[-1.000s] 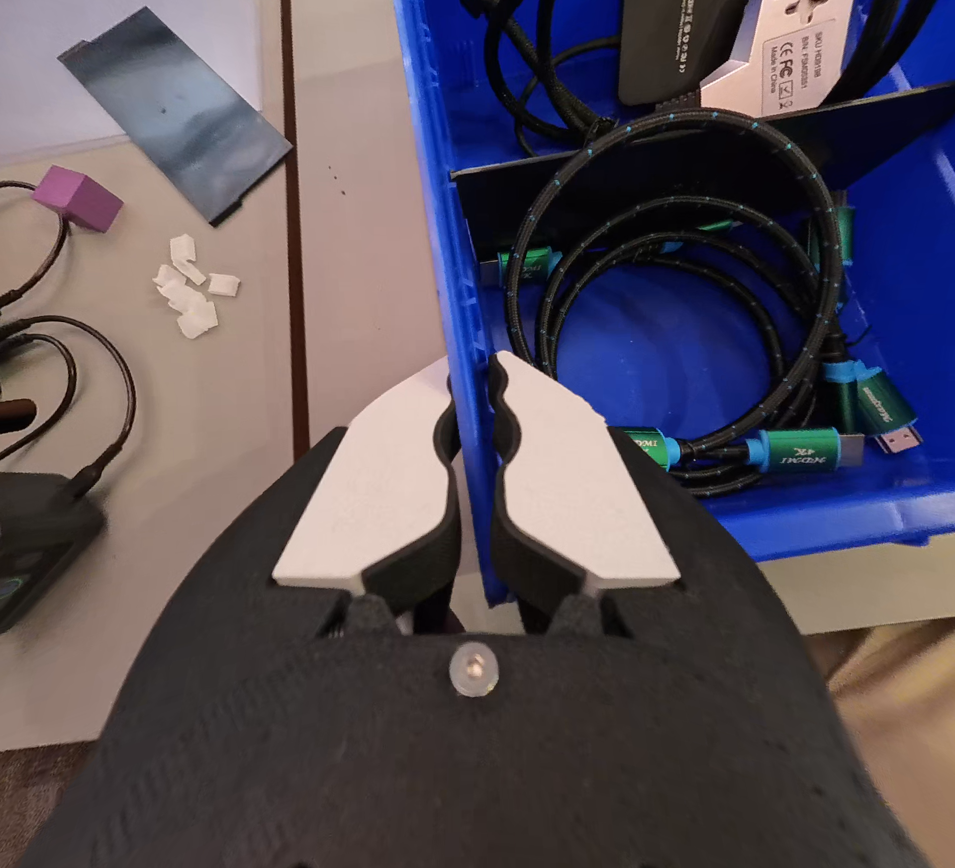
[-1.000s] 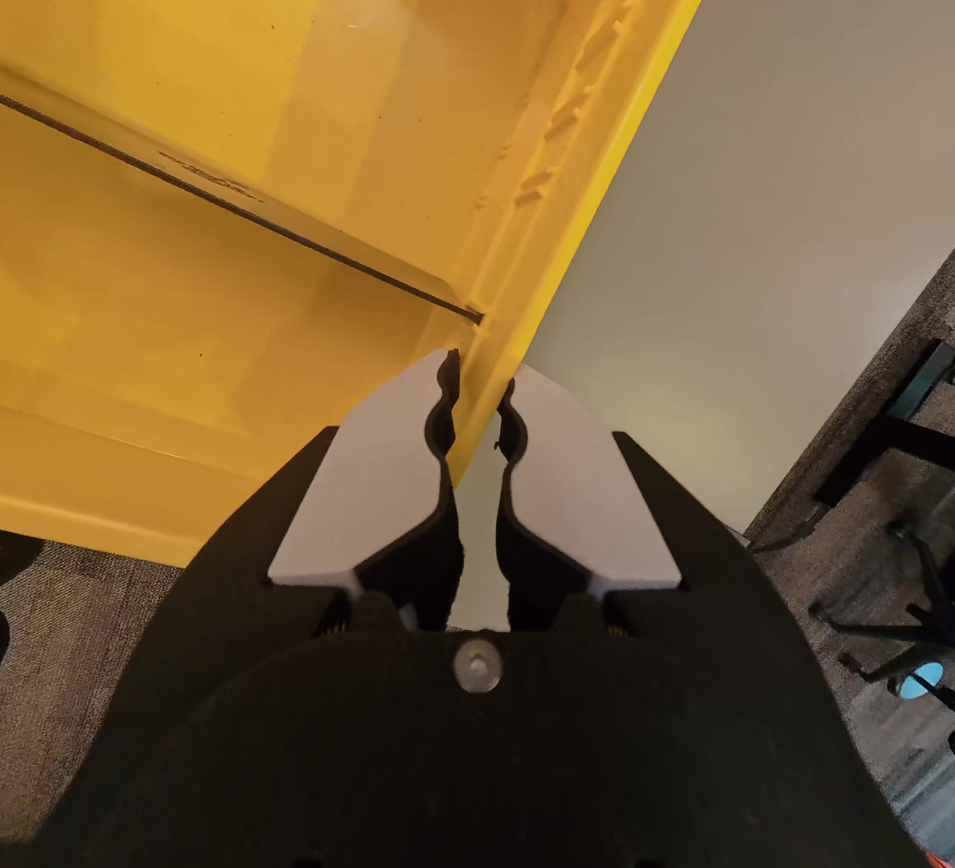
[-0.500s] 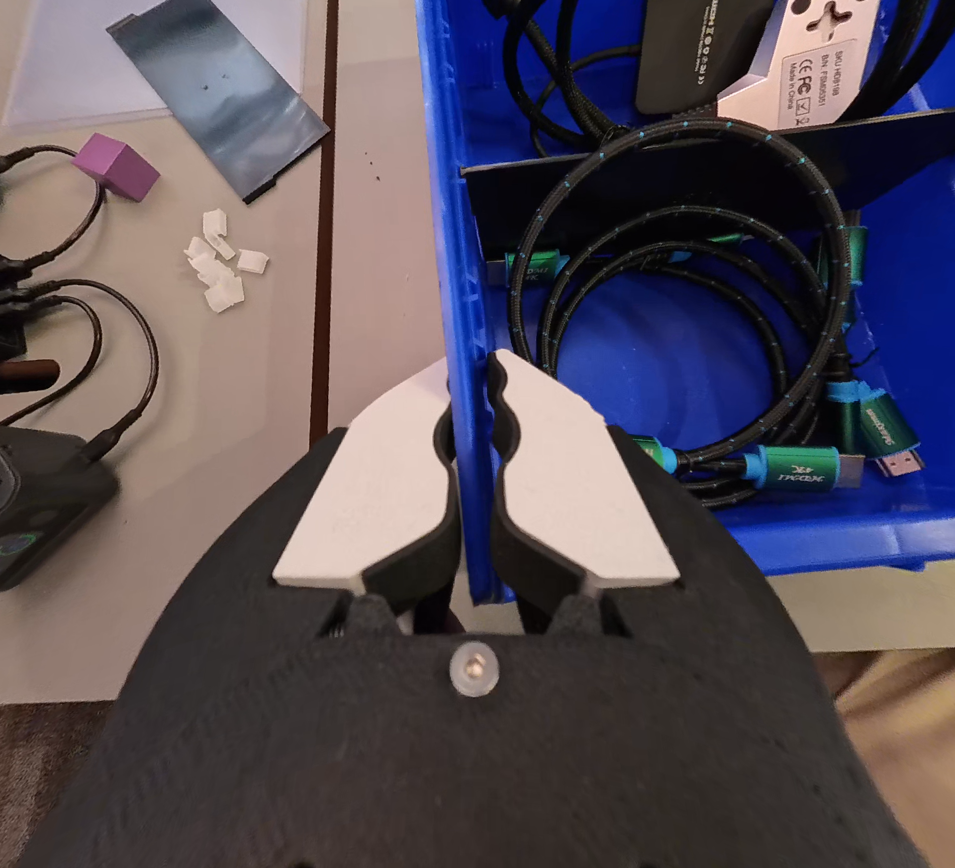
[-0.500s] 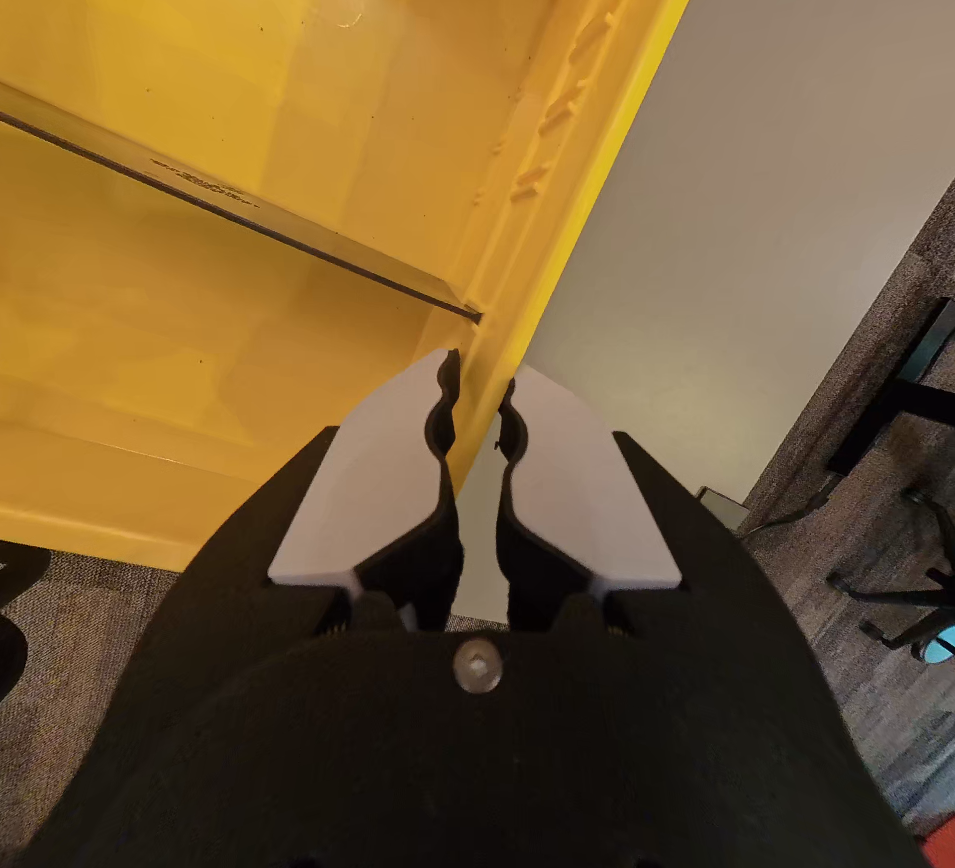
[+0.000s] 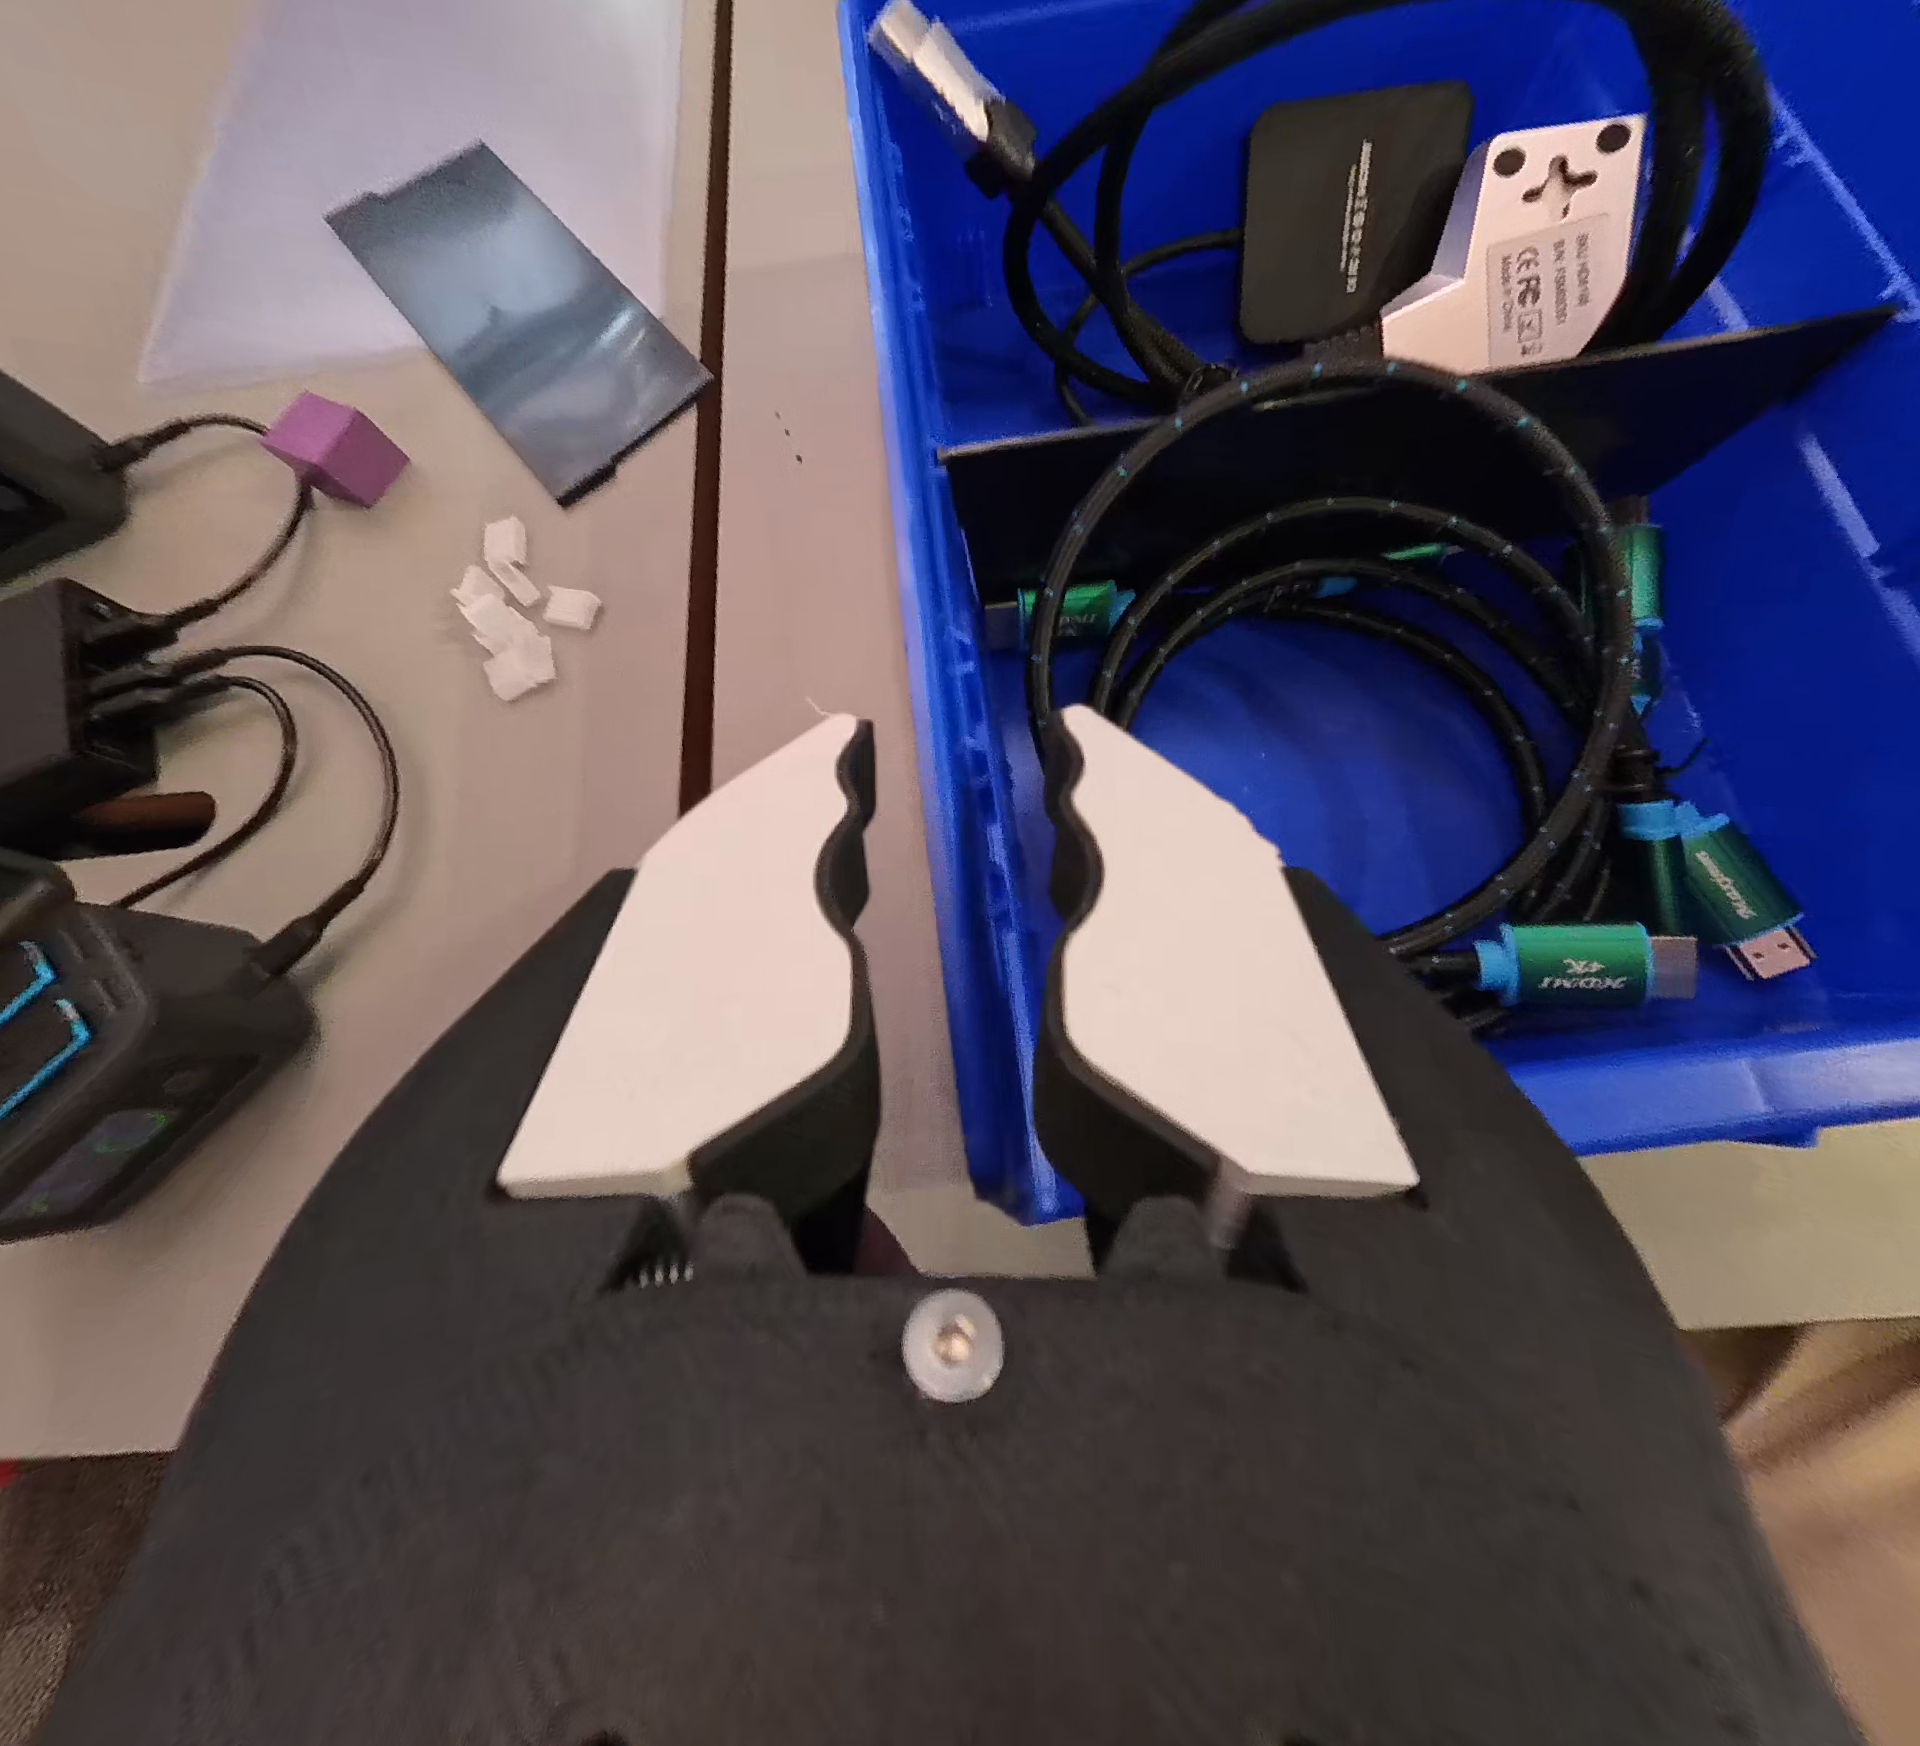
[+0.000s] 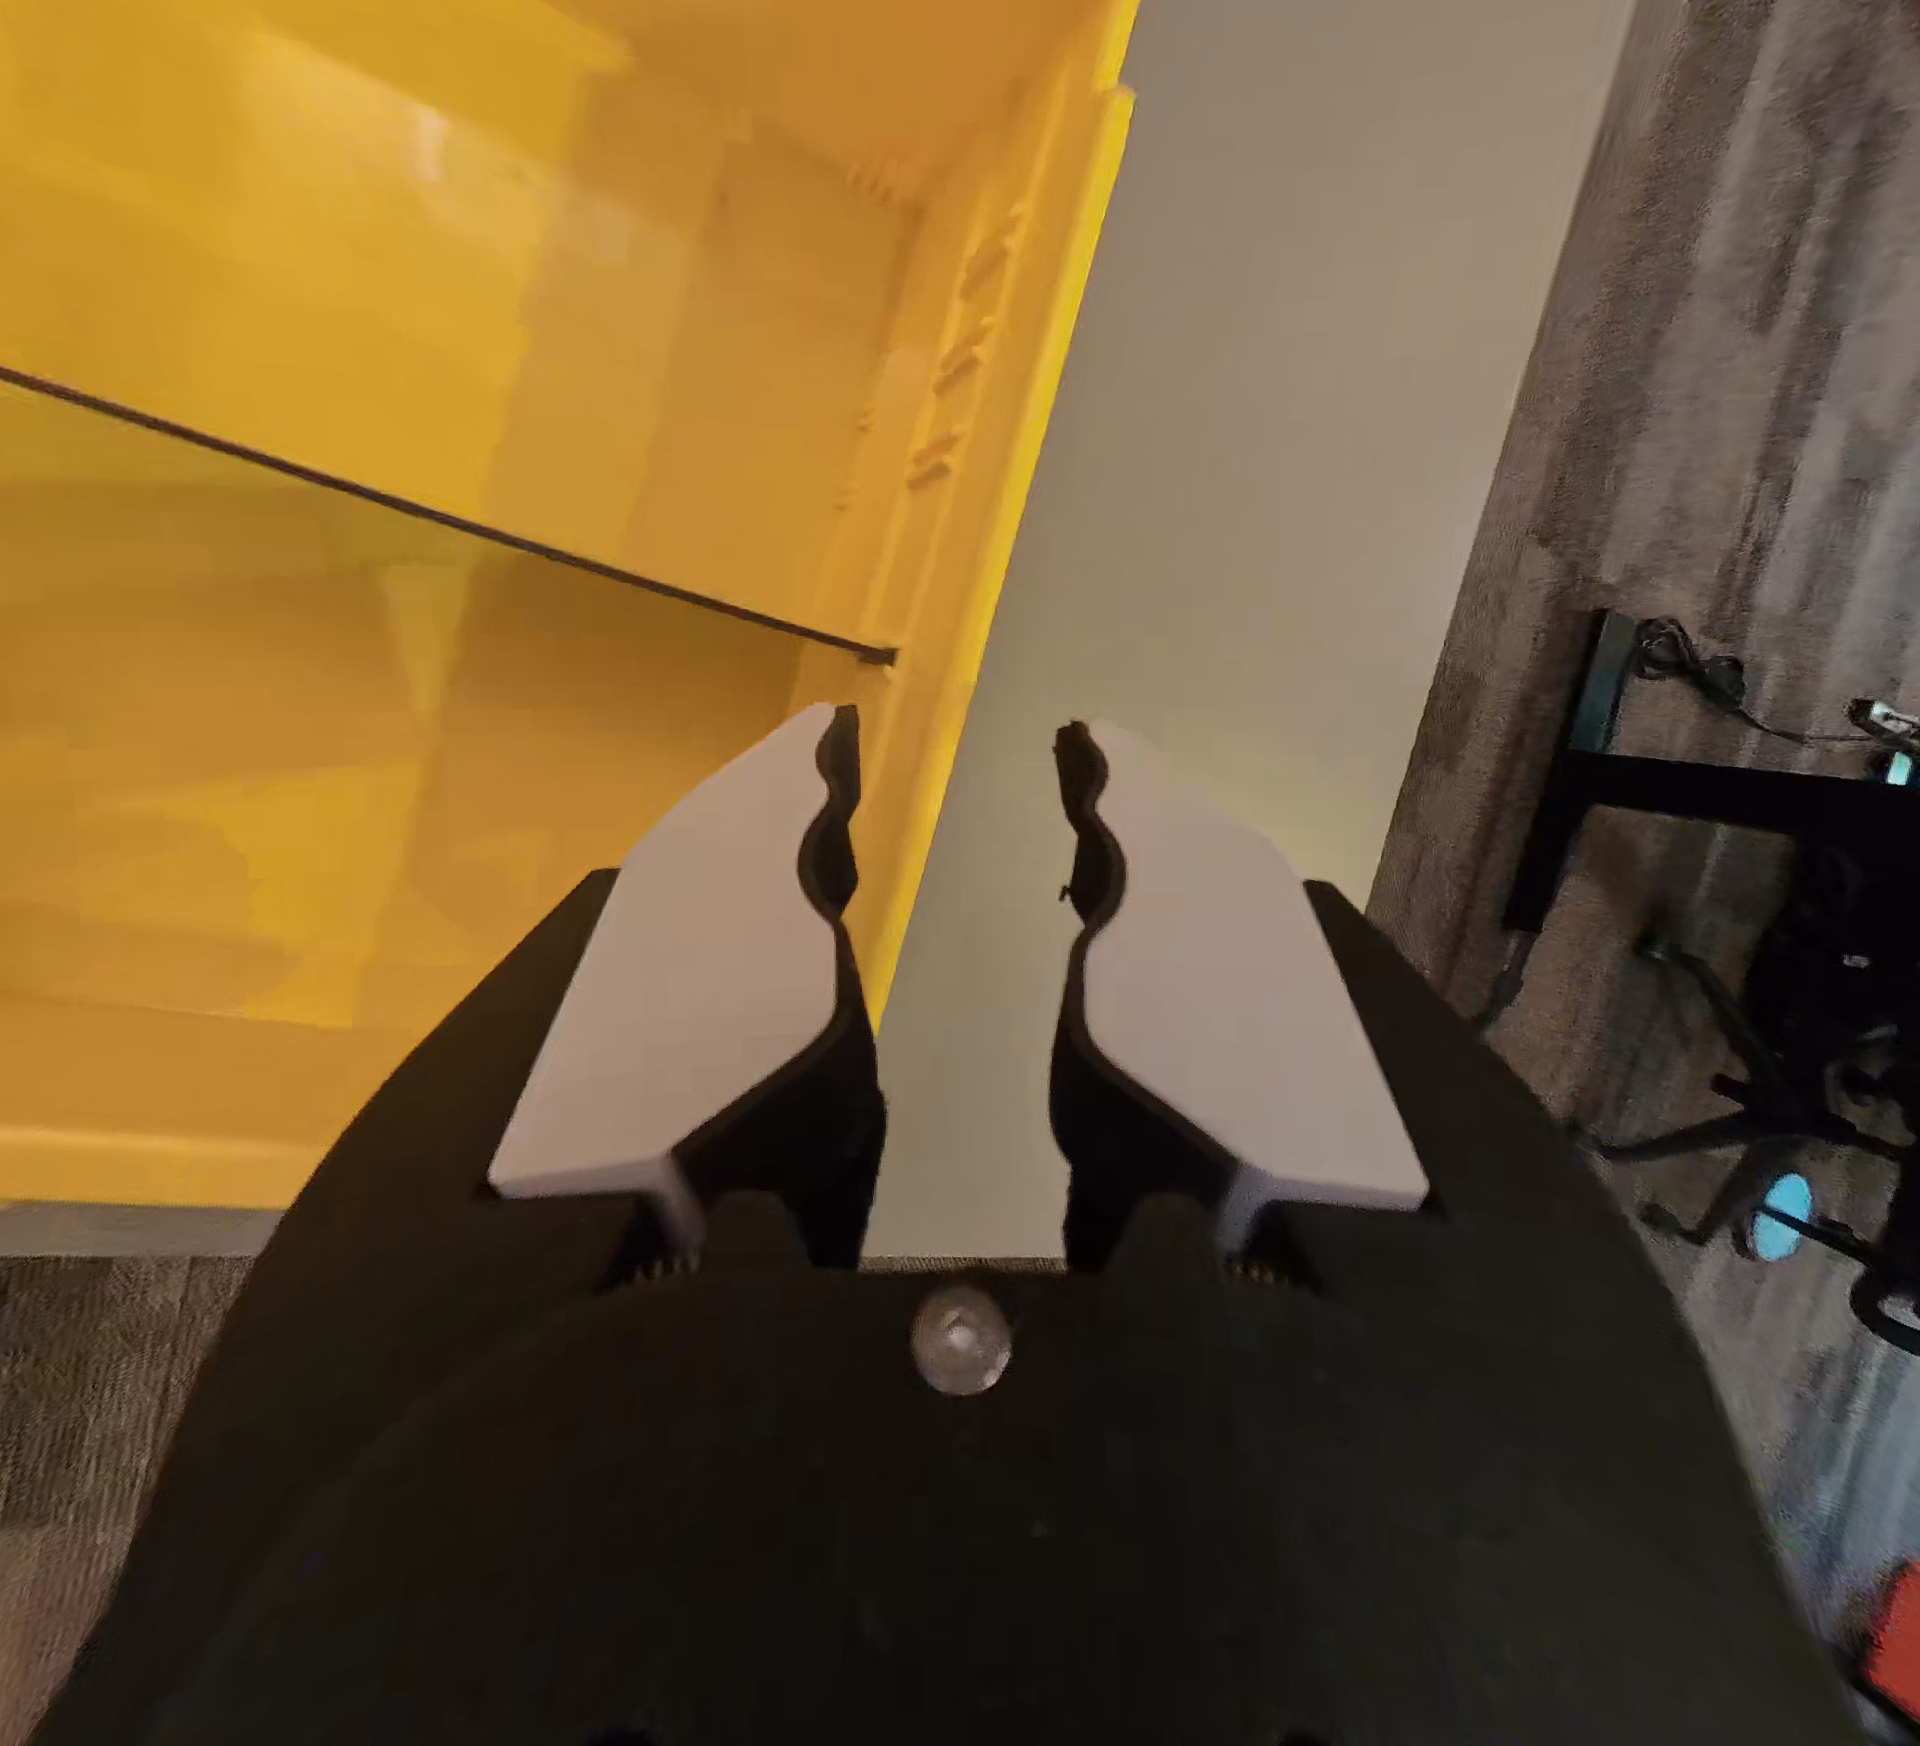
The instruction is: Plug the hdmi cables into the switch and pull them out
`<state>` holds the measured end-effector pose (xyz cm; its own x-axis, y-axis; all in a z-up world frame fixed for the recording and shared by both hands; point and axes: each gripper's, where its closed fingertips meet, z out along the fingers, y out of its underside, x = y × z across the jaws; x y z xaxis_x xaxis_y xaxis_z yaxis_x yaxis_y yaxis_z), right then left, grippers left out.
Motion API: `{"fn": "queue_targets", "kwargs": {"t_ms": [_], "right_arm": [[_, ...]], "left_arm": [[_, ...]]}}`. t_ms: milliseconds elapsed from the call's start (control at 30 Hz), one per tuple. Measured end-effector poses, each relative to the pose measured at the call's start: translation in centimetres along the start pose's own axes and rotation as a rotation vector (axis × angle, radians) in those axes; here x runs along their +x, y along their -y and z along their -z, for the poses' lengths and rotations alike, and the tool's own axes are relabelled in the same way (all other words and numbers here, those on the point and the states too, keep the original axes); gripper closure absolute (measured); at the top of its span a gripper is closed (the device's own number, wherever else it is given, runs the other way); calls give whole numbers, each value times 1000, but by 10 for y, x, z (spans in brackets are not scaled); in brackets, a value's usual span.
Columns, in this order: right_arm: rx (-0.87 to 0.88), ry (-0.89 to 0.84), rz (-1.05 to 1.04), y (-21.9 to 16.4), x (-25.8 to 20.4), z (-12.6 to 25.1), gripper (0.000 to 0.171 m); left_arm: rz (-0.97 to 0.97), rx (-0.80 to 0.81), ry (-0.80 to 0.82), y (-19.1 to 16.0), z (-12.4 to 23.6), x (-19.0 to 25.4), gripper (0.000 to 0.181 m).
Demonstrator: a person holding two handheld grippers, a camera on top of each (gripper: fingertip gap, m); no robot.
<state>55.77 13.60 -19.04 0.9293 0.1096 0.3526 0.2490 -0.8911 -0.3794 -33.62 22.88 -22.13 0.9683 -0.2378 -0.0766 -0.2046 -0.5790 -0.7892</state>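
Both claws have let go since a second ago: the left claw [image 5: 961, 730], then pinched on the near-left wall of the blue plastic bin [image 5: 1756, 1088], now stands narrowly apart astride that wall, holding nothing. The right claw [image 6: 956, 725] has likewise parted; the yellow plastic bin [image 6: 1023, 408] has its rim beside the claw's left finger, no longer clamped.

Coiled black braided hdmi cables [image 5: 1340, 574] with green metal plugs lie in the blue bin's near compartment, ahead and to the right of the left claw. One green plug [image 5: 1574, 964] lies almost crosswise to the claw's line, tip pointing right. Behind the bin's black divider [image 5: 1704, 387], a silver switch box [image 5: 1538, 242] leans on a flat black box [image 5: 1340, 210]. I judge the left claw far the nearer.

The switch's ports are hidden, several plugs are buried under coils, and the right wrist view shows no cable. Dark gadgets at the worktop's [image 5: 821, 366] left edge are cut off.
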Motion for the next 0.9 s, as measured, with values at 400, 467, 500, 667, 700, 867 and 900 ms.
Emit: {"fn": "queue_targets", "kwargs": {"t_ms": [400,467,500,667,700,867,900], "right_arm": [[392,211,132,88,-141,100,122],[414,296,183,100,-186,108,121],[427,351,211,106,-211,112,120],[457,548,296,127,-315,122,114],[458,582,296,131,-332,122,111],[389,632,283,137,-392,81,99],[365,629,281,136,-400,69,99]], "left_arm": [[-257,283,-83,81,40,91,139],[-372,309,-135,91,47,133,138],[-429,332,-170,96,51,157,139],[-537,383,-387,110,62,278,138],[-542,351,-399,108,56,295,139],[-597,190,-466,80,5,358,136],[-573,161,-492,74,-3,366,134]]}}
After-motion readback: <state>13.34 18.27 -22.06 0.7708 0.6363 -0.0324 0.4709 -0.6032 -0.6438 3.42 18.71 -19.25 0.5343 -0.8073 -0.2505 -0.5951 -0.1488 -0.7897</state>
